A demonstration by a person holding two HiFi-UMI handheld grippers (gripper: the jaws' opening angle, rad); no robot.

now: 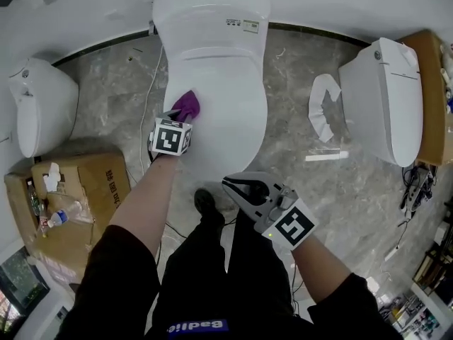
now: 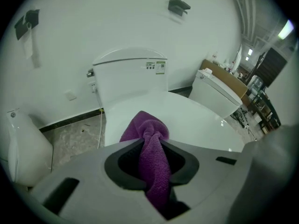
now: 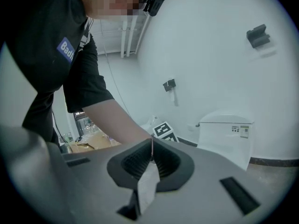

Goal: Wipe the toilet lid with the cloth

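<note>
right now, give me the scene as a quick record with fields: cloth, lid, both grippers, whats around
cloth: purple cloth, bunched, at the lid's left side
toilet lid: white toilet lid, closed
left gripper: left gripper over the lid, jaws clamped on the cloth
right gripper: right gripper off the lid near the toilet's front, jaws together, not holding anything
surroundings: second toilet at right, cardboard box at left, grey marble floor
</note>
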